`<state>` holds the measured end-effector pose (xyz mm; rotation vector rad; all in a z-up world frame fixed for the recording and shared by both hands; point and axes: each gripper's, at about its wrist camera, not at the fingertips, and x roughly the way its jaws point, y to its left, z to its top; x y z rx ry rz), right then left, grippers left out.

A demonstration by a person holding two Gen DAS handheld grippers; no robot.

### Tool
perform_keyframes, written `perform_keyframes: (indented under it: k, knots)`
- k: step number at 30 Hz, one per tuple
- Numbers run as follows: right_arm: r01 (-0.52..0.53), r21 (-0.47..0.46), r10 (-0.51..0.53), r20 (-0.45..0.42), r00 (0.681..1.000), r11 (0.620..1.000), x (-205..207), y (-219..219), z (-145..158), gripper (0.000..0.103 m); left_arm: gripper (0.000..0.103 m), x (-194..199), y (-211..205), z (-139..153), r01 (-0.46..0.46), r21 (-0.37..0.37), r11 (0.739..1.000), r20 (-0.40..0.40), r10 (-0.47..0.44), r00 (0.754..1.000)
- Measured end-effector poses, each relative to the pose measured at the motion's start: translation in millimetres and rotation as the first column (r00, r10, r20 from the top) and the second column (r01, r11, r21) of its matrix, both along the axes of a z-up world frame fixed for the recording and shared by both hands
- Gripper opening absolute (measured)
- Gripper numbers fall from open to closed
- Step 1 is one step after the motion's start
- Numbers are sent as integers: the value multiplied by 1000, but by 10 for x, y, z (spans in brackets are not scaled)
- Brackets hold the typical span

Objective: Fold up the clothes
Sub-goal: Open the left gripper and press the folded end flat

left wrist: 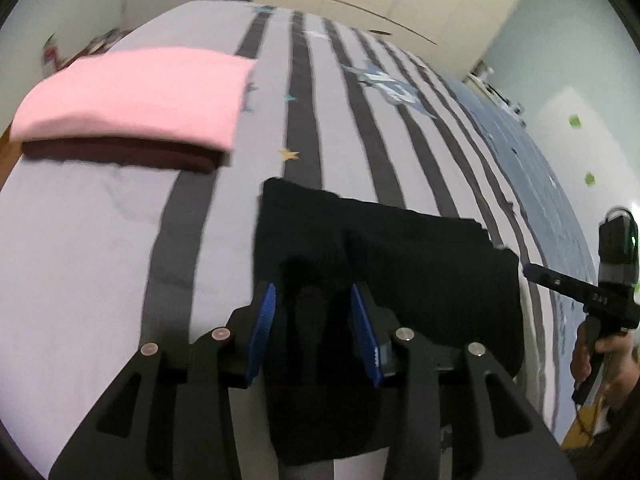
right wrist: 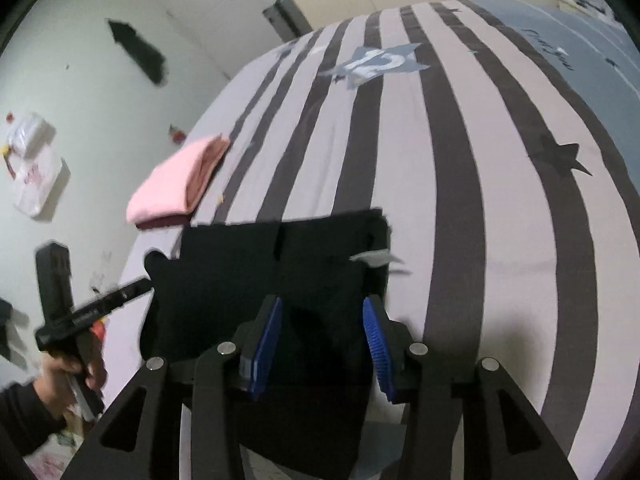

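Note:
A black garment (left wrist: 400, 264) lies flat on the striped bed, its near edge hanging over the bed's front side. My left gripper (left wrist: 314, 296) is open, its blue pads on either side of the garment's near left part. My right gripper (right wrist: 322, 312) is open over the garment's (right wrist: 256, 280) near right part. A small grey tag (right wrist: 374, 258) shows at the garment's right edge. Each gripper also shows in the other's view, the right one (left wrist: 532, 270) at the far right and the left one (right wrist: 144, 286) at the left, each held by a hand.
A folded pink garment (left wrist: 132, 96) lies on a folded dark maroon one (left wrist: 120, 156) at the bed's left edge; the stack also shows in the right wrist view (right wrist: 176, 180). The striped grey bedspread (left wrist: 360, 120) stretches away. Walls and a wardrobe stand behind.

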<state>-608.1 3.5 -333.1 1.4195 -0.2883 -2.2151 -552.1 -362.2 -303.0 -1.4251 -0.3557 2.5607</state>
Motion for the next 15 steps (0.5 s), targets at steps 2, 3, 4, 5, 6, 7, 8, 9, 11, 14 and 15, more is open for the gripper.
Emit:
perform_keyframes:
  k: [2,3,4,5,6,7,8,9,11,14,15]
  knots:
    - [-5,2,5,1,1000,1000,-27,-44,-57,40,36,-65,51,-17,12,-11,1000,-11,-12,1000]
    - [-2,-2,2,3,1000,1000,-54,-57,-83,40,36,-101,65,-38,15,-9,1000,-8,-16,1000]
    - [2,-5,-2,5,1000,1000,-81,-69,-109,40,36,-134,74,-62,17,-6,1000,-3,-17,1000]
    - [5,-9,-5,7,1000,1000,-108,-82,-135,40,36,-165,73,-89,18,0,1000,2,-18,1000]
    - [8,-13,-8,9,1000,1000,-135,-94,-162,39,36,-194,65,-119,17,7,1000,7,-17,1000]
    - [10,-15,-10,12,1000,1000,-157,-105,-184,39,36,-223,58,-149,16,15,1000,12,-16,1000]
    - [10,-14,-9,14,1000,1000,-171,-110,-199,37,36,-237,47,-149,15,26,1000,15,-15,1000]
    - [8,-18,-8,18,1000,1000,-183,-109,-211,35,35,-232,41,-119,14,40,999,14,-15,1000]
    - [11,-15,-11,17,1000,1000,-203,-103,-215,25,20,-250,24,-52,19,51,998,-6,-19,1000]
    - [29,-20,-29,-4,1000,999,-216,-75,-141,11,2,-245,44,3,31,33,999,-34,-30,999]
    - [35,-21,-35,-10,999,999,-220,-66,-116,9,2,-244,37,26,28,33,999,-41,-27,999]
